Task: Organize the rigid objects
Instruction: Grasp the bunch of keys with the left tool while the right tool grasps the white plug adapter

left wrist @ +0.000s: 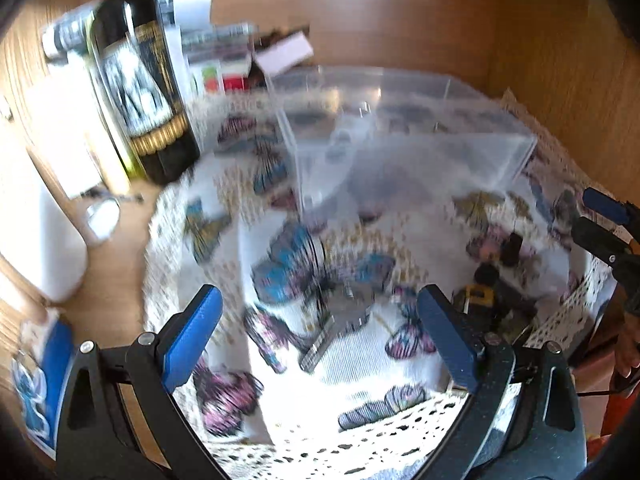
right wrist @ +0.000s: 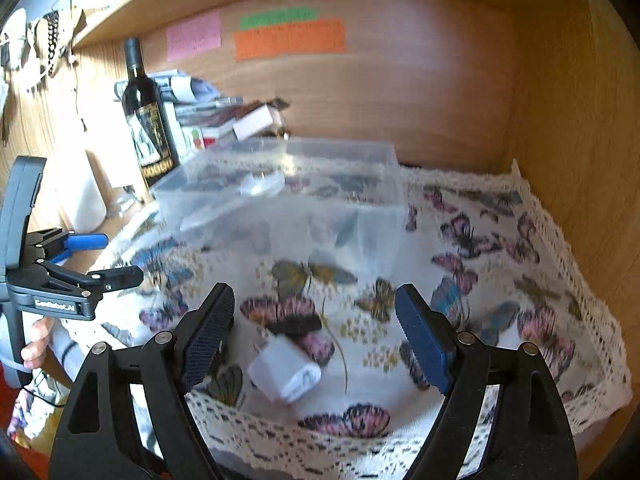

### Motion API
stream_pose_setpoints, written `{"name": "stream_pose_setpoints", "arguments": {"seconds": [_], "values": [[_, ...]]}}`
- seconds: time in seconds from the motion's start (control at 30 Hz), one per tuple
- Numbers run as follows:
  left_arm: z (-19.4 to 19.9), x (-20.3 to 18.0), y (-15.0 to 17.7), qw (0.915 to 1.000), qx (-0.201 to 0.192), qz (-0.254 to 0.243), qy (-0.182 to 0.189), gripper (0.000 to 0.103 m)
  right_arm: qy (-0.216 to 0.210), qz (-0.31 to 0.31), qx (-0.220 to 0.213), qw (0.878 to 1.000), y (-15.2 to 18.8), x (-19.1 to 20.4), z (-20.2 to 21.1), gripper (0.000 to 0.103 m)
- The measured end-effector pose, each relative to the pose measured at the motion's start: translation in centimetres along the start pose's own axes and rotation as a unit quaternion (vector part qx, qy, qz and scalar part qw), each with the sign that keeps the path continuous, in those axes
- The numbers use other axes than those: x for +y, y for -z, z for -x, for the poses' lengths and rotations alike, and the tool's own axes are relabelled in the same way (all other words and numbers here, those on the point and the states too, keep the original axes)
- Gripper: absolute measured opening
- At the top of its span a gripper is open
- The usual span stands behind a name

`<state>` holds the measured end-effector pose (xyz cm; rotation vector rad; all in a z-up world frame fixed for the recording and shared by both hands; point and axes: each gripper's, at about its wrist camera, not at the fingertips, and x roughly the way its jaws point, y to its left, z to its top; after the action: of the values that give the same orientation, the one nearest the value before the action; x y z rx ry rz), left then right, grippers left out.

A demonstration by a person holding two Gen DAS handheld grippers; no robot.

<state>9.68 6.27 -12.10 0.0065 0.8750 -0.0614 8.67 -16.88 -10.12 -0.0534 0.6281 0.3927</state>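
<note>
Two small hard things are in play here, one ahead of each claw, both lying on the butterfly-printed white cloth with the lace edge point(right wrist: 500, 240). Right in front of the left gripper point(left wrist: 320, 334), between its blue pads and just beyond them, lies a flat silver metal key point(left wrist: 340, 326): light, stiff, thin and probably slippery, so my guess is it wants pinching across the broad head rather than the narrow blade. Before the right gripper point(right wrist: 316, 330), slightly left of centre between the fingers, sits a small white plastic plug-in charger block point(right wrist: 285, 368), tipped on its side; it looks light, rigid and smooth, and its flat opposite faces should give the pads a fair hold. Both claws stand wide apart, holding nothing, touching nothing that I can see. Farther ahead of both waits the clear plastic storage box point(right wrist: 288, 200), the likely destination. To the right of the left claw, some dark and yellow small items point(left wrist: 486, 288) lie blurred beyond telling. Motion blur is heavy in the left view.
</note>
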Motion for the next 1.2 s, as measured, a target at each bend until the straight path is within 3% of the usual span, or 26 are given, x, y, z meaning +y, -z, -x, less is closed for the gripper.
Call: {"name": "stream_pose_setpoints", "arguments": {"seconds": [0.1, 0.3, 0.5, 0.7, 0.83, 1.07, 1.13, 1.2], "values": [[-1.1, -0.5, 0.6, 0.9997, 0.022, 0.001, 0.008, 0.099, -0.001, -0.003, 0.011, 1.0, 0.8, -0.2, -0.4, 0.081], [-2.0, -1.3, 0.5, 0.9993, 0.032, -0.002, -0.02, 0.099, -0.011, -0.01, 0.03, 0.999, 1.7, -0.6, -1.3, 0.081], [-0.4, -2.5, 0.2, 0.9973, -0.011, -0.005, -0.073, 0.099, -0.016, -0.015, 0.039, 0.999, 2.3, -1.2, -1.7, 0.081], [-0.5, -4.1, -0.1, 0.9983, -0.013, -0.027, -0.049, 0.099, -0.027, -0.025, 0.039, 0.999, 2.2, -1.7, -2.1, 0.081], [-2.2, -5.0, 0.0, 0.9988, 0.017, -0.037, -0.028, 0.081, -0.039, -0.031, 0.043, 0.998, 2.4, -1.9, -2.4, 0.081], [-3.1, -3.8, 0.0, 0.9995, 0.027, -0.002, -0.018, 0.082, -0.064, -0.02, 0.052, 0.996, 2.8, -1.2, -2.6, 0.08], [-3.1, -3.9, 0.2, 0.9996, 0.024, -0.005, -0.017, 0.082, -0.074, -0.015, 0.055, 0.996, 2.8, -0.9, -2.8, 0.078], [-3.0, -4.1, 0.4, 0.9996, 0.02, -0.01, -0.015, 0.079, -0.082, -0.008, 0.061, 0.995, 2.9, -0.5, -3.1, 0.07]]}}
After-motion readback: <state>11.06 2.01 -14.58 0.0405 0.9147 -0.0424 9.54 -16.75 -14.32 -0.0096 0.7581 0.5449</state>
